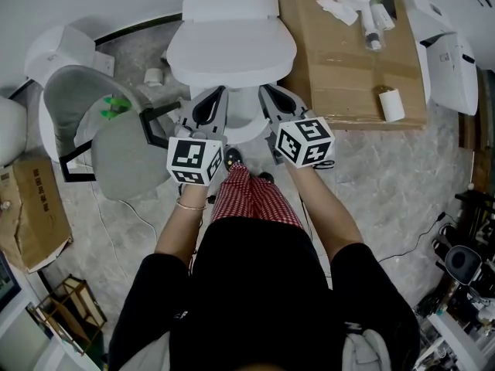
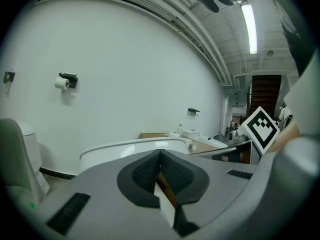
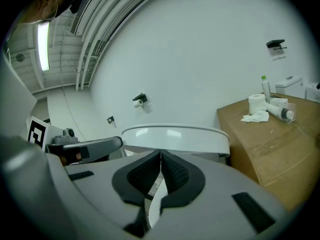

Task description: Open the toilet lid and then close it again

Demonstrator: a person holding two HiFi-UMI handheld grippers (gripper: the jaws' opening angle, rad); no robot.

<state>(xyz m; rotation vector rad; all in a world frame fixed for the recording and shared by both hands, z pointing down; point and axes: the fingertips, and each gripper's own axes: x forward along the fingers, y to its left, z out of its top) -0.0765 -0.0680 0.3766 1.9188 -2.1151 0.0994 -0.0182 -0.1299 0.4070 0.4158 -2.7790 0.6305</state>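
Note:
A white toilet stands straight ahead with its lid [image 1: 230, 49] down flat over the bowl, and the tank [image 1: 230, 6] sits behind it. My left gripper [image 1: 207, 108] is at the lid's near left edge and my right gripper [image 1: 280, 103] at its near right edge, both a little lower than the rim. In the left gripper view the lid [image 2: 130, 151] lies just beyond my left gripper [image 2: 160, 154], whose jaws meet with nothing between them. The right gripper view shows the lid [image 3: 175, 136] ahead of my right gripper [image 3: 160, 154], also shut and empty.
A large cardboard box [image 1: 348, 60] stands right of the toilet, bearing tissue rolls, bottles and a paper roll [image 1: 392, 104]. A second toilet with a raised grey lid [image 1: 100, 122] is at the left. A smaller carton [image 1: 31, 215] lies at the far left. Cables run over the floor.

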